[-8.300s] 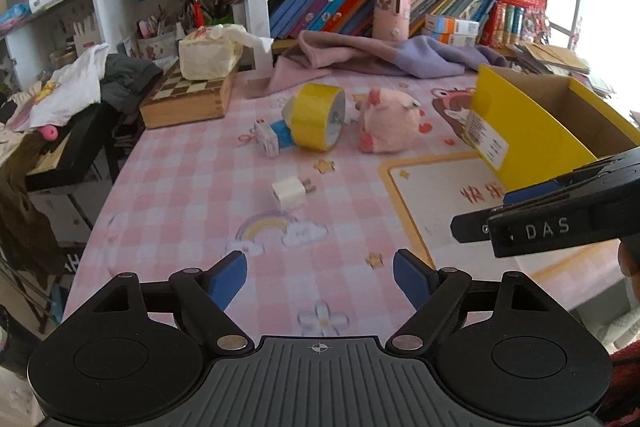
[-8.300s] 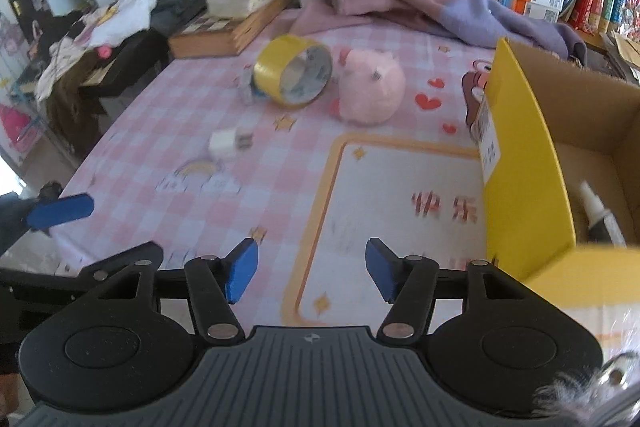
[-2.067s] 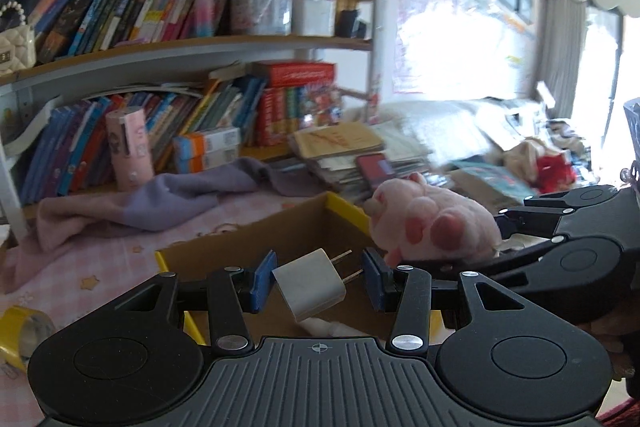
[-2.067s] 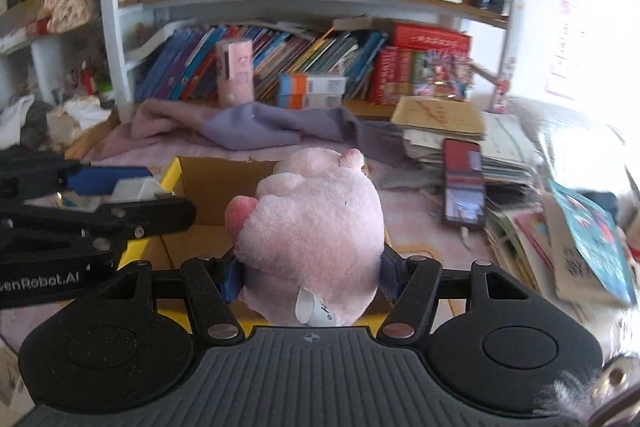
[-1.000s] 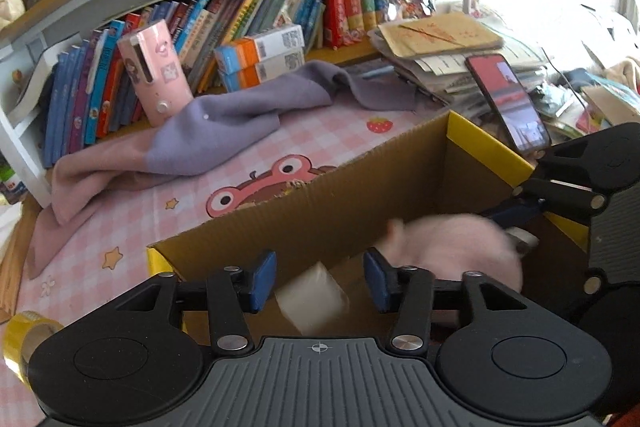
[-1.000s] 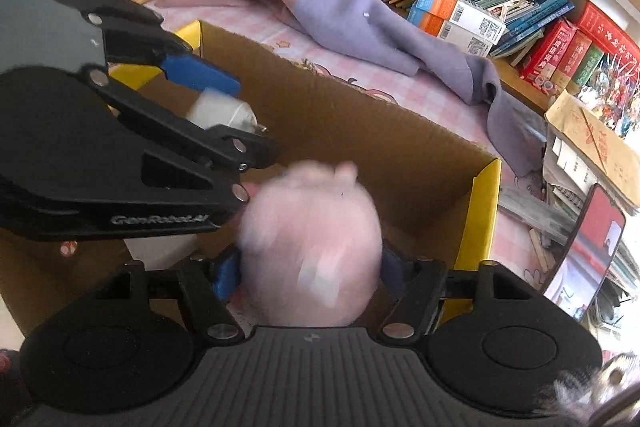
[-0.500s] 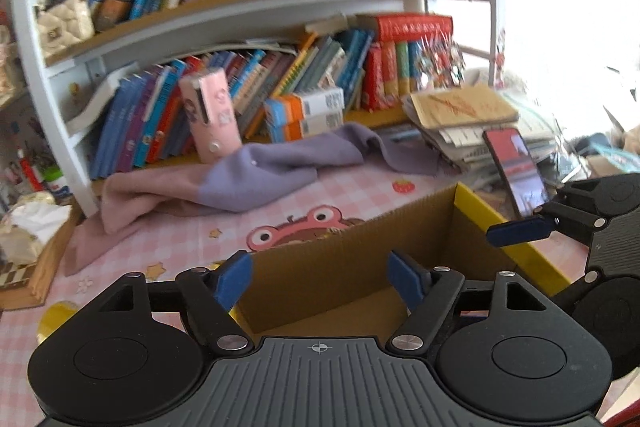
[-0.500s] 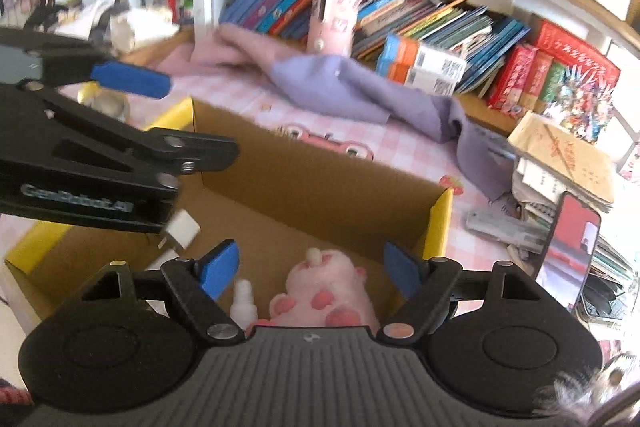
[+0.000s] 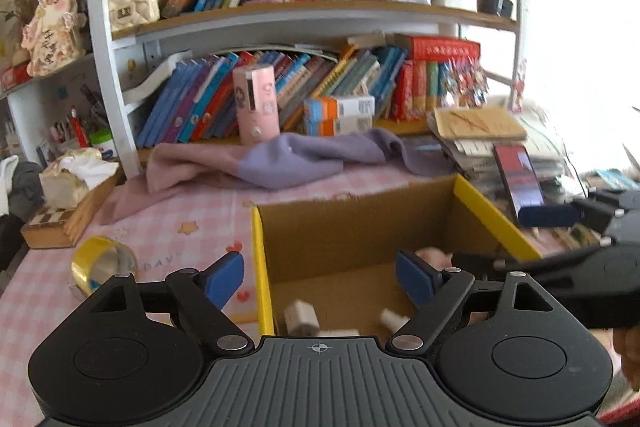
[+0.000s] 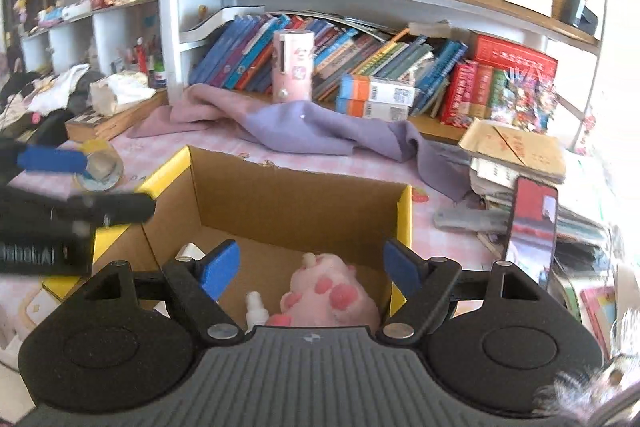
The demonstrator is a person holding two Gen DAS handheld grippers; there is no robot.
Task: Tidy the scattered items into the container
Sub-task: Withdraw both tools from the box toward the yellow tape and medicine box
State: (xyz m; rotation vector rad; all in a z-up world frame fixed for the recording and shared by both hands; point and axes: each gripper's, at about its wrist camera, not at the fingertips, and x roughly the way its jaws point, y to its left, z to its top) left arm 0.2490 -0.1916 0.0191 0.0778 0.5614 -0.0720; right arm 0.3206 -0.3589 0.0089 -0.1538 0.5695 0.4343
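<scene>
The cardboard box with yellow flaps stands on the pink checked table. Inside it lie the white plug adapter, a small white bottle and the pink plush pig, paws up. My left gripper hovers over the box's left wall, its jaws opening with nothing between them. My right gripper is open above the box, over the pig without touching it. A yellow tape roll lies on the table left of the box.
A pink and purple cloth lies behind the box under the bookshelf. A pink cylinder stands among books. A phone leans on a paper stack at the right. A tissue pack on a chessboard box sits at the far left.
Both grippers let go: the plug and the pig dropped into the box. Both hands then drew back and up, and the left jaws spread wider.
</scene>
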